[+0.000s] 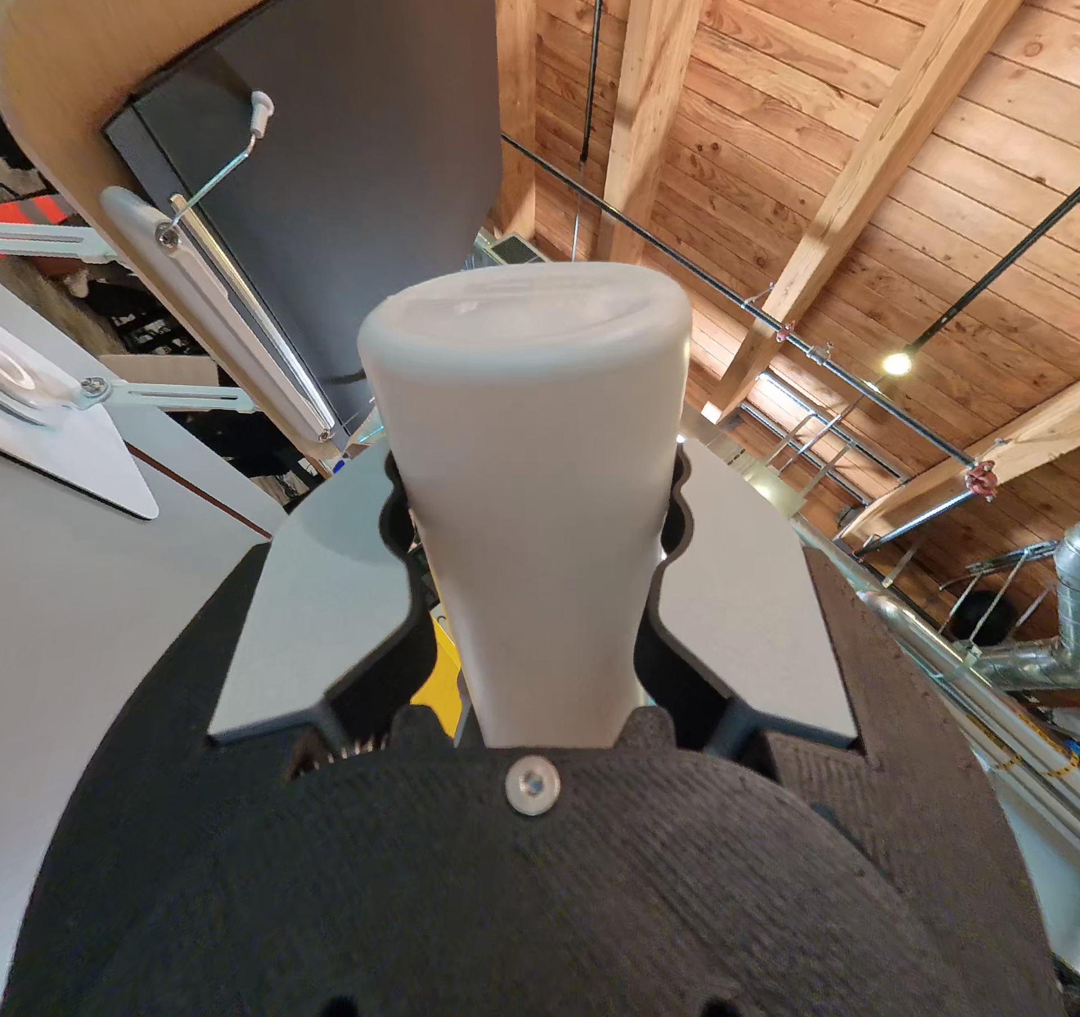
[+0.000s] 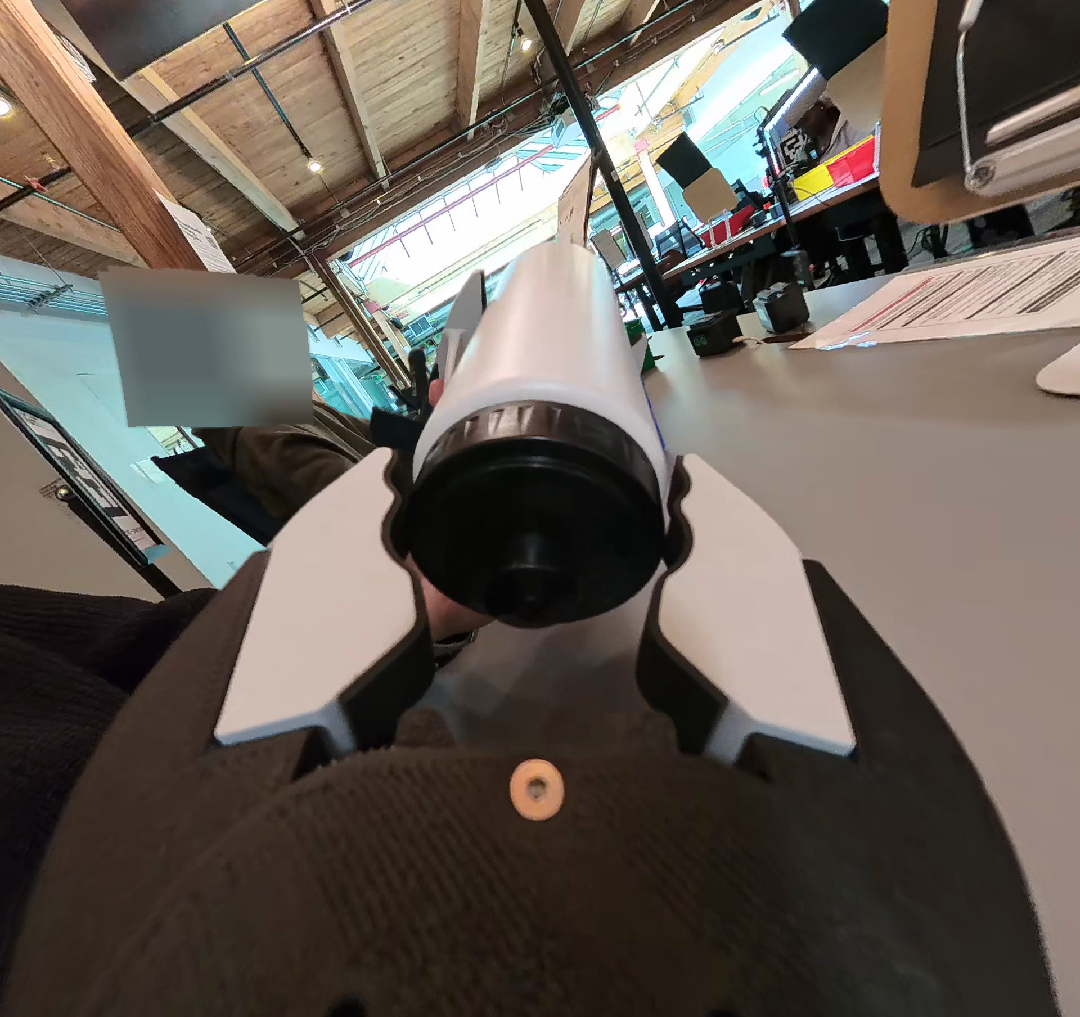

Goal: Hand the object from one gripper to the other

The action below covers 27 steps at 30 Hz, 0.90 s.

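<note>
Hiding the bottle's [image 1: 526, 463] cap, left gripper [image 1: 535, 498] clamps its body.

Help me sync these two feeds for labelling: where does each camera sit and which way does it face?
Left wrist view: on the left gripper, looking up along its fingers, which hold the white bottle, toward the wooden ceiling.
Right wrist view: on the right gripper, facing across the grey table; its fingers flank the bottle's black cap; a hand shows.
Shared: the bottle.
</note>
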Tool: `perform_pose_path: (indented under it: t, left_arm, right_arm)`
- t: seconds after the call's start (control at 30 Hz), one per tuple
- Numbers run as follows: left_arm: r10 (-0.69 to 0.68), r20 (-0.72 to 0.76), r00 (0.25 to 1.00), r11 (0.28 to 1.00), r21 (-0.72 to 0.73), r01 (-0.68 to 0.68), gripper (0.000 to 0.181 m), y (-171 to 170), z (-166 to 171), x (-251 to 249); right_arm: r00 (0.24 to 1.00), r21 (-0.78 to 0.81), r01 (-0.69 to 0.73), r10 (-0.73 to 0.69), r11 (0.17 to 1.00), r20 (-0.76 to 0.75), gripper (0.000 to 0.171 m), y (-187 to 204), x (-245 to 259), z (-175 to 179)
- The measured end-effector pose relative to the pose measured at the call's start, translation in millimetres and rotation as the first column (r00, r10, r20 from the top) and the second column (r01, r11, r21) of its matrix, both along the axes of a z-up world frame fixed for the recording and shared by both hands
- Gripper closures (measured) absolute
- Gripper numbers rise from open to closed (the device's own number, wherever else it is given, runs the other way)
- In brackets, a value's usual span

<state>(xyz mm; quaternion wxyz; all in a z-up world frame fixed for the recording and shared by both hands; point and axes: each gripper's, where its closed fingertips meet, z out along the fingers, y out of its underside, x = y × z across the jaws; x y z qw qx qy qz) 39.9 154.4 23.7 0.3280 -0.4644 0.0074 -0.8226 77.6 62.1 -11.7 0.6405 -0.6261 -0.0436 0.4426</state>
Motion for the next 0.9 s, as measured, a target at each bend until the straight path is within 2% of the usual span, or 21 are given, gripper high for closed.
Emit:
perform_pose_path:
  t: [0.2, 0.3, 0.67, 0.9]
  left_arm:
    - [-0.039, -0.016, 0.999, 0.997, 0.066, 0.040, 0.093, -8, 4, 4]
    - [-0.061, -0.049, 0.997, 0.992, 0.103, 0.066, 0.087, -13, 2, 8]
    - [-0.121, -0.127, 0.984, 0.986, 0.103, 0.135, 0.069, -17, -17, 22]
    - [-0.152, -0.183, 0.971, 0.980, 0.096, 0.172, 0.069, -16, -29, 29]
  right_arm:
    - [0.999, 0.006, -0.009, 0.009, 1.000, 0.034, 0.085, -5, 7, 9]
    - [1.000, 0.000, -0.014, 0.014, 1.000, 0.020, 0.085, -5, 16, 12]
    - [1.000, 0.022, 0.006, -0.006, 1.000, -0.021, 0.086, -9, 49, 24]
    - [0.998, 0.030, 0.053, -0.052, 0.998, -0.030, 0.087, -11, 75, 34]
